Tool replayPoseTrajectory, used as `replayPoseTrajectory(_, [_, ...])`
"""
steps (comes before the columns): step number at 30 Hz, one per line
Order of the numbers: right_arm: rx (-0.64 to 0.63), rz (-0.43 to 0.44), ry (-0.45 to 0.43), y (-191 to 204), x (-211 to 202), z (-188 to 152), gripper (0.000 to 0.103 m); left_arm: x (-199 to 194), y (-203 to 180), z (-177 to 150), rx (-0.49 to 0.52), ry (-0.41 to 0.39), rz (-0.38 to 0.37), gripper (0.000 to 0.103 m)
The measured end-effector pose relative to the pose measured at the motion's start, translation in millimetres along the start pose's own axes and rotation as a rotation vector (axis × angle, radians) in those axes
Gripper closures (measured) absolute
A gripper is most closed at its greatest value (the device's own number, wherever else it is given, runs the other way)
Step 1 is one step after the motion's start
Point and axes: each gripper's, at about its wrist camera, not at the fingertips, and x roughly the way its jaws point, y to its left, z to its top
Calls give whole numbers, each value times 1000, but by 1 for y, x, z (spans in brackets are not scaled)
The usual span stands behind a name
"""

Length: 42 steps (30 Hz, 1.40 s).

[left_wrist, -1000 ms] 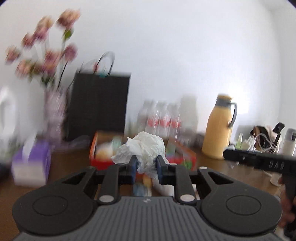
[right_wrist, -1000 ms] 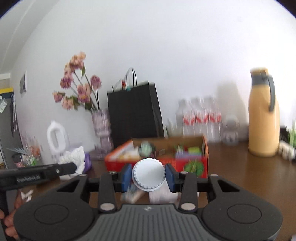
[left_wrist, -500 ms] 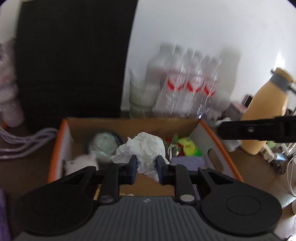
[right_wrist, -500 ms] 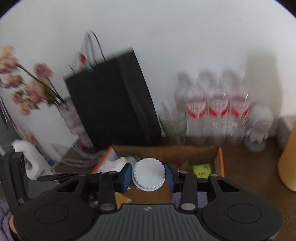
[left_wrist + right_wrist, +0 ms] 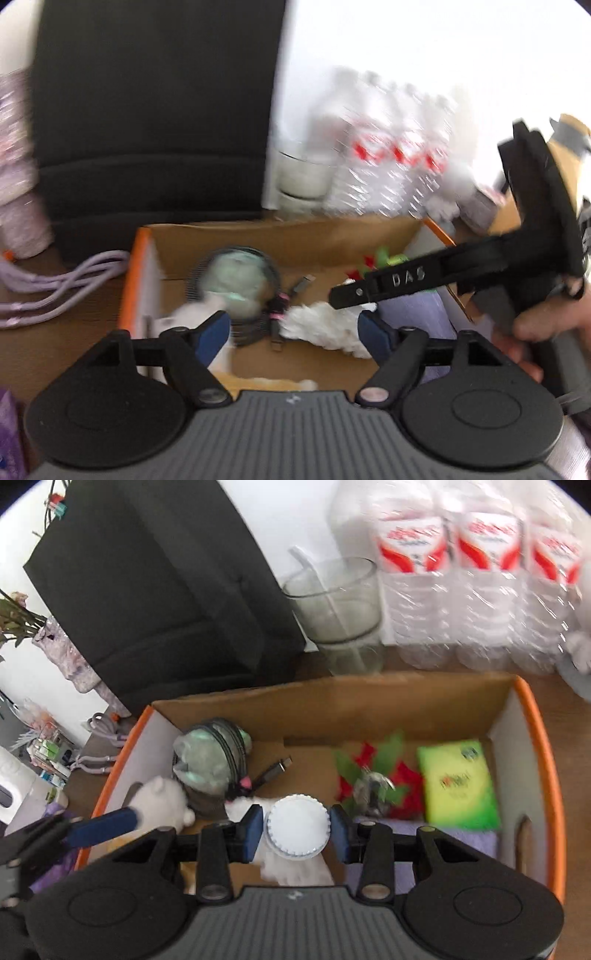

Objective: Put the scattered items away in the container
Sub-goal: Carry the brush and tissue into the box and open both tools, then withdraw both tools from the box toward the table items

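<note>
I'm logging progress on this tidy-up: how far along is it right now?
Mostly done. The crumpled tissue lies in the cardboard box, with the left gripper open above it. The right gripper holds the white lid over the box; releasing it is what's left.

Both wrist cams sit just behind their tongs, looking fwd and down into the cardboard box (image 5: 280, 240) (image 5: 332, 701) at close range. Left cam looks from the box's near-left side, right cam more from above, centred. Shared: box interior, black bag (image 5: 155, 110) (image 5: 155, 590), water bottles (image 5: 388, 158) (image 5: 472, 572) behind.
</note>
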Motion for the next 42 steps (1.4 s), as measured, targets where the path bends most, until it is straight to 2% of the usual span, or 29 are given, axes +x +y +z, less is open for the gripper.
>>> replayPoseTrajectory(3, [-21,-76,2,5,11,0,63,-3,13,-4,-48,5,33,22])
replayPoseTrajectory(6, [20,-51,-9,-3,0,-6,57,-4,17,-6,-70,14,51,22])
replayPoseTrajectory(9, [62,-30,-39,-9,-31,-7,45,-17,22,-3,-103,-16,59,20])
replayPoseTrajectory(10, [59,-21,-48,-11,-44,-8,45,-21,24,-3,-125,-33,68,16])
replayPoseTrajectory(12, [51,-17,-74,-14,-73,-13,45,-26,25,-7,-157,-21,101,14])
replayPoseTrajectory(16, [59,-88,-71,-22,-101,-34,45,-31,12,-23,-127,6,148,14])
replayPoseTrajectory(17, [61,-110,-67,-24,-106,-40,45,-38,9,-29,-104,-16,170,13])
replayPoseTrajectory(20, [78,-140,-59,-23,-125,-64,45,-69,-2,-55,43,-149,294,3])
replayPoseTrajectory(22, [67,-108,-81,-18,-139,-83,43,-91,-9,-75,109,-230,334,2])
replayPoseTrajectory(23, [48,-92,-110,-14,-149,-93,40,-102,-9,-83,107,-269,335,2])
replayPoseTrajectory(24, [23,-92,-159,-8,-157,-103,39,-113,-6,-92,90,-315,330,2])
replayPoseTrajectory(26, [-61,-152,-312,8,-171,-124,38,-135,-2,-110,66,-415,333,2])
replayPoseTrajectory(28, [-134,-254,-432,26,-181,-148,38,-156,-2,-133,62,-498,394,0])
replayPoseTrajectory(29, [-155,-277,-466,32,-186,-160,38,-166,-6,-147,60,-508,426,0])
replayPoseTrajectory(33, [-212,-216,-588,59,-209,-228,36,-207,-12,-204,18,-437,431,0])
replayPoseTrajectory(36, [-191,-164,-656,76,-218,-290,34,-226,-12,-241,-52,-395,388,0])
replayPoseTrajectory(38, [-186,-135,-640,79,-217,-322,34,-227,-11,-254,-76,-354,362,0])
replayPoseTrajectory(39, [-190,-129,-611,81,-214,-335,36,-225,-11,-257,-55,-343,350,0])
replayPoseTrajectory(42, [-189,-131,-519,86,-199,-349,44,-204,-2,-248,11,-299,352,7])
